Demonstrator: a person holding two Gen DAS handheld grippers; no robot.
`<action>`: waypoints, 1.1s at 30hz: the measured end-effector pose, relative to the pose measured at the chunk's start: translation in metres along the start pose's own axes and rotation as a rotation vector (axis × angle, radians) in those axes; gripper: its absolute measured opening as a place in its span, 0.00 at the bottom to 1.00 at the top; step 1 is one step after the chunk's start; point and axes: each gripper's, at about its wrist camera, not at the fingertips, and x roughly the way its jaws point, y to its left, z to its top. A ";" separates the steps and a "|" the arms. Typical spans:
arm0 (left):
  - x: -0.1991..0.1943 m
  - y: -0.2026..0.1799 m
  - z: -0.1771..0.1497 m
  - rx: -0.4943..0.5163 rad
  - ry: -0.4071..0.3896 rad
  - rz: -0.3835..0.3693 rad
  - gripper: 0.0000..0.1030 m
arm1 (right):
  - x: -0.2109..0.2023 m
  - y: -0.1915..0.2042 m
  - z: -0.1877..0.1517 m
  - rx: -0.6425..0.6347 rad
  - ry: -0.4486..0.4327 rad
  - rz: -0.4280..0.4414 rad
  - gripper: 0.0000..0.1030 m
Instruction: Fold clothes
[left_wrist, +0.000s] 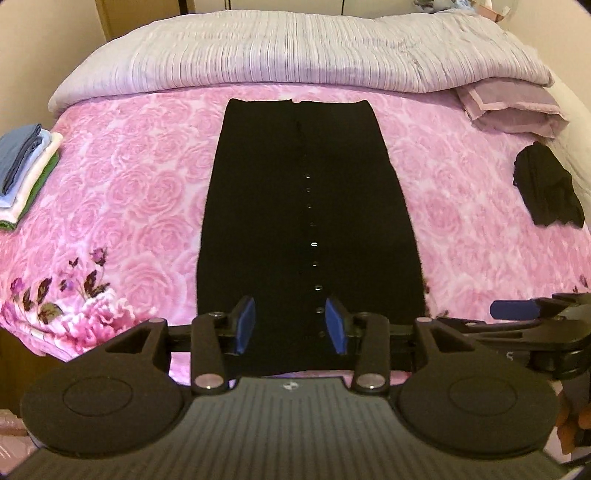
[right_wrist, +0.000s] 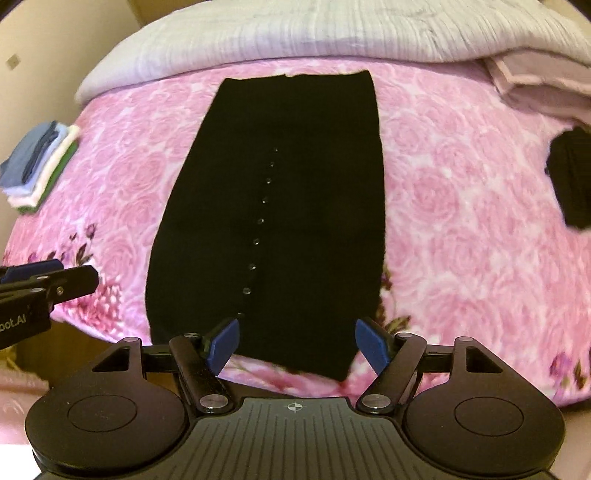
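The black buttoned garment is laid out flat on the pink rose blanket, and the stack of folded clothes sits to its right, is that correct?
Not quite. The black buttoned garment does lie flat on the pink rose blanket, but the stack of folded clothes sits to its left, near the bed's edge. The left wrist view shows this; the right wrist view agrees.

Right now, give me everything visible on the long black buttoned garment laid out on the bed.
The long black buttoned garment lies flat on the pink rose-print blanket, lengthwise away from the cameras. It looks like a dark knit, folded into a narrow strip, slightly wider at the near end. A row of small shiny buttons runs down its middle. The far edge is straight with a small notch. Its near end reaches the bed edge below the open left gripper and open right gripper; neither is seen gripping it.
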 end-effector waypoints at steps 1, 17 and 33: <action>0.002 0.007 0.001 0.005 0.005 -0.005 0.37 | 0.002 0.006 -0.001 0.011 0.003 -0.004 0.71; 0.056 0.058 -0.028 0.070 0.135 -0.095 0.38 | 0.027 0.030 -0.044 0.224 0.082 -0.098 0.71; 0.193 0.178 -0.110 -0.425 0.001 -0.354 0.41 | 0.132 -0.078 -0.094 0.292 -0.179 -0.003 0.71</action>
